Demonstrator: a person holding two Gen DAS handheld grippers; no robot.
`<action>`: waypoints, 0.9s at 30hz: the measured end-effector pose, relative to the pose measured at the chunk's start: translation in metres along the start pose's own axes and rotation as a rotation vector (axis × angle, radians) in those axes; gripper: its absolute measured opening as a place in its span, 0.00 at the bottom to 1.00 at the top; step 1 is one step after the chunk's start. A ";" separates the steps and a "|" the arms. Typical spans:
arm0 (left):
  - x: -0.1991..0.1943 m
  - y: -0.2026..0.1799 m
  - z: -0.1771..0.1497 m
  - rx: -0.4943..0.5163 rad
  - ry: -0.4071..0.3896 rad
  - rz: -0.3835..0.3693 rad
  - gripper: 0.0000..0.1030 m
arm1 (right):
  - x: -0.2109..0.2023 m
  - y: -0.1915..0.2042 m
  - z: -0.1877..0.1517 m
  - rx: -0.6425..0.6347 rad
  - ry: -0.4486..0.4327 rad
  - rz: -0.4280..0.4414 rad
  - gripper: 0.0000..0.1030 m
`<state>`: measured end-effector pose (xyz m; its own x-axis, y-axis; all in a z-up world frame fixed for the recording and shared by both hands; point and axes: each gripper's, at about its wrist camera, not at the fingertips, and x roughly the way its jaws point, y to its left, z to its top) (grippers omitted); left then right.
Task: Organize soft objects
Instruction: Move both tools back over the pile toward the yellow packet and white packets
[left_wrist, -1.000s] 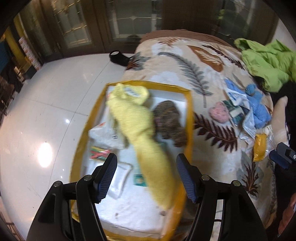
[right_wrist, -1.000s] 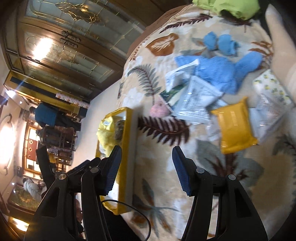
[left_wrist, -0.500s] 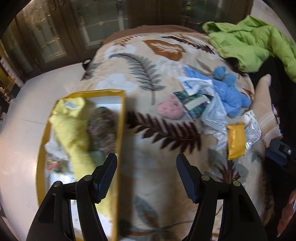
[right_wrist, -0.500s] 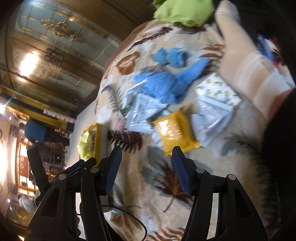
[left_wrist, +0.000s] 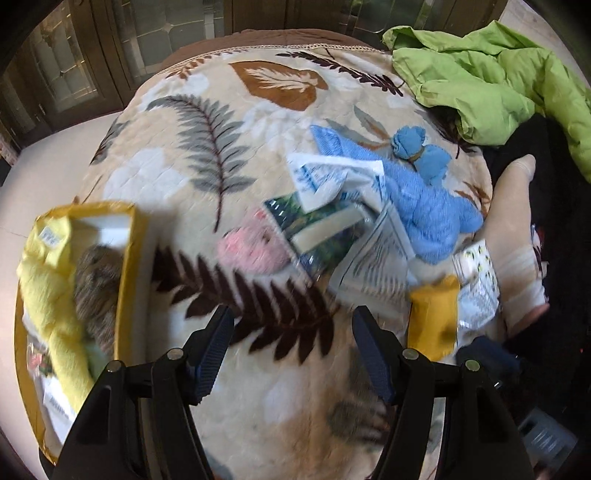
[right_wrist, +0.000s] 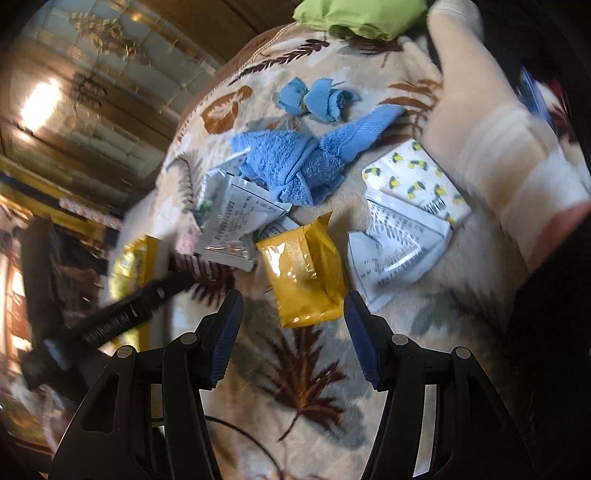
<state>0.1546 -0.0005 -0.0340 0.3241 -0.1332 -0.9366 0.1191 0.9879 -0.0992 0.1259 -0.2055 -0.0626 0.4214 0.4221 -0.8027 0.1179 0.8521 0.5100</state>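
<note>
A leaf-patterned blanket (left_wrist: 207, 122) covers the bed. On it lie a blue towel (left_wrist: 424, 206) (right_wrist: 291, 162), blue rolled socks (left_wrist: 417, 147) (right_wrist: 317, 98), a pink fluffy item (left_wrist: 255, 247), a yellow pouch (left_wrist: 432, 317) (right_wrist: 303, 273) and several white packets (right_wrist: 399, 243). A yellow-rimmed box (left_wrist: 125, 266) at the left holds a yellow towel (left_wrist: 48, 280) and a brown knit item (left_wrist: 98, 280). My left gripper (left_wrist: 291, 350) hangs open over bare blanket, right of the box. My right gripper (right_wrist: 291, 332) is open just short of the yellow pouch.
A green jacket (left_wrist: 491, 74) lies at the bed's far right corner. A person's pale stockinged foot (left_wrist: 513, 236) (right_wrist: 491, 147) rests on the bed's right side beside the packets. Pale floor and dark wooden doors lie beyond the bed. The left gripper's finger (right_wrist: 122, 317) shows in the right view.
My left gripper has swung from above the yellow-rimmed box rightward over the blanket toward the pile. My right gripper has closed in on the pile, the yellow pouch now near its fingers.
</note>
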 end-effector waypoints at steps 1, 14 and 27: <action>0.003 -0.003 0.004 0.007 0.001 0.004 0.65 | 0.003 0.002 0.001 -0.019 -0.001 -0.021 0.55; 0.035 -0.043 0.033 0.101 0.045 0.016 0.65 | 0.033 0.008 0.005 -0.082 -0.004 -0.113 0.56; 0.045 -0.071 0.033 0.183 0.057 0.003 0.59 | 0.040 0.004 0.001 -0.117 -0.007 -0.099 0.47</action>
<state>0.1918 -0.0795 -0.0580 0.2720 -0.1206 -0.9547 0.2886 0.9567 -0.0387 0.1441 -0.1856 -0.0930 0.4194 0.3323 -0.8448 0.0535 0.9199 0.3884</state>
